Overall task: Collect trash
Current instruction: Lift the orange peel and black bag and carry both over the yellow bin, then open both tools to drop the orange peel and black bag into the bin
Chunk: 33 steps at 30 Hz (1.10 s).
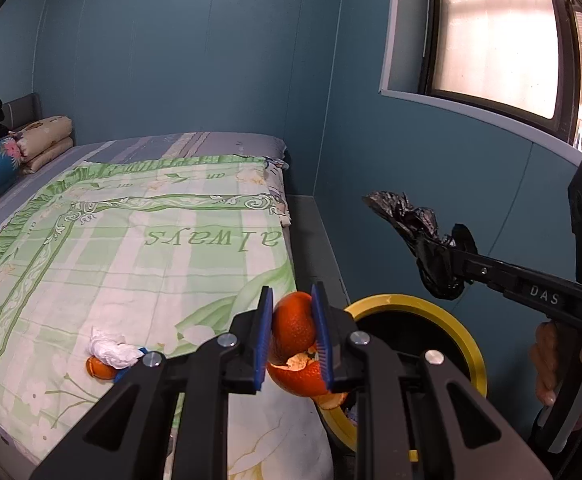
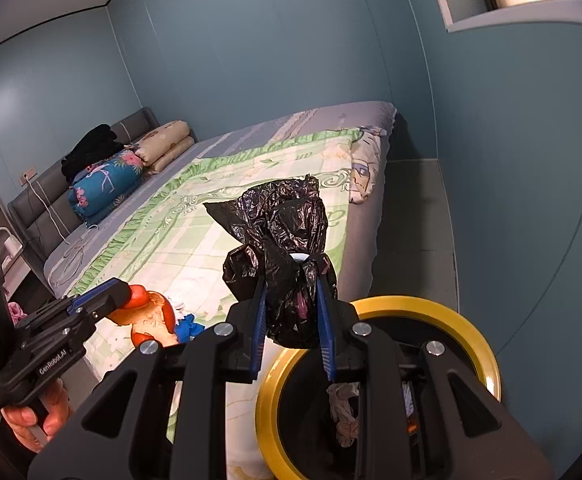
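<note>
My left gripper (image 1: pixel 293 300) is shut on a curl of orange peel (image 1: pixel 293 328), held over the bed's corner just left of the yellow-rimmed bin (image 1: pixel 473 344). In the right wrist view the same left gripper (image 2: pixel 125 294) and orange peel (image 2: pixel 151 316) sit at the lower left. My right gripper (image 2: pixel 291 280) is shut on a crumpled black plastic bag (image 2: pixel 287 236), above the near rim of the bin (image 2: pixel 423 304). From the left wrist the black bag (image 1: pixel 415 228) hangs above the bin. On the quilt lie a white tissue (image 1: pixel 111 350), an orange peel piece (image 1: pixel 99 368) and a blue scrap (image 2: pixel 189 326).
The bed with a green and white quilt (image 1: pixel 131 240) fills the left. Folded bedding (image 1: pixel 47 138) and a blue floral pillow (image 2: pixel 105 186) lie at the headboard. A narrow grey floor strip (image 2: pixel 411 216) runs between bed and blue wall. The bin holds some trash (image 2: pixel 343 412).
</note>
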Available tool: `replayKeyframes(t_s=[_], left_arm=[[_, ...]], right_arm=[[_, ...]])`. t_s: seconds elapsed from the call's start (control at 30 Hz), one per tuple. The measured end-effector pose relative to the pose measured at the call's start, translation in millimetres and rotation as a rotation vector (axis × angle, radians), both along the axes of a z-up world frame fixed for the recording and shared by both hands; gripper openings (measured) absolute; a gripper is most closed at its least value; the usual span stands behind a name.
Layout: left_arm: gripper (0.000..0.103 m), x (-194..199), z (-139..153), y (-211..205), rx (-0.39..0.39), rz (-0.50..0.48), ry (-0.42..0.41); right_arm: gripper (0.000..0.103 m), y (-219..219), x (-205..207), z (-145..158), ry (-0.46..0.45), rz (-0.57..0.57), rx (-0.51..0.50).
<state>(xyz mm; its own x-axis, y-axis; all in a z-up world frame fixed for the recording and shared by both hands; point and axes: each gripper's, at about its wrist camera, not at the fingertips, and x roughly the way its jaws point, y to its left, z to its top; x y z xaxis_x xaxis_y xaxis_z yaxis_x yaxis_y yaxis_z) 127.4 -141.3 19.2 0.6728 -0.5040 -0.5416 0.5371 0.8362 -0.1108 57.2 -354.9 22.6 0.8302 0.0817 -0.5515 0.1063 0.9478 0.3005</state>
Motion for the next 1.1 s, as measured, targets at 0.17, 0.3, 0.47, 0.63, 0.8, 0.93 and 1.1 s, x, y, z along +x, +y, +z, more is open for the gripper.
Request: replayKeyframes(t_s=[0.17, 0.3, 0.47, 0.63, 0.8, 0.93, 1.1], left_arm=[[0.019, 5, -12, -16, 0.009, -0.027, 0.021], [0.019, 10, -22, -28, 0.011, -0.047, 0.042], [0.019, 16, -37, -42, 0.023, -0.069, 0.075], [0.019, 21, -52, -53, 0.042, -0.082, 0.113], [0.019, 19, -71, -65, 0.070, -0.102, 0.155], [0.019, 18, -83, -72, 0.098, -0.116, 0.176], [0.020, 15, -90, -75, 0.101, -0.133, 0.202]], right_arm=[[0.022, -8, 4, -9, 0.028, -0.018, 0.016], [0.022, -17, 6, -19, 0.048, -0.034, 0.034], [0.023, -29, 8, -28, 0.061, -0.048, 0.054], [0.023, -34, 11, -38, 0.081, -0.060, 0.068], [0.023, -36, 21, -48, 0.132, -0.068, 0.081], [0.023, -38, 29, -58, 0.162, -0.061, 0.100], [0.024, -39, 39, -69, 0.188, -0.064, 0.116]])
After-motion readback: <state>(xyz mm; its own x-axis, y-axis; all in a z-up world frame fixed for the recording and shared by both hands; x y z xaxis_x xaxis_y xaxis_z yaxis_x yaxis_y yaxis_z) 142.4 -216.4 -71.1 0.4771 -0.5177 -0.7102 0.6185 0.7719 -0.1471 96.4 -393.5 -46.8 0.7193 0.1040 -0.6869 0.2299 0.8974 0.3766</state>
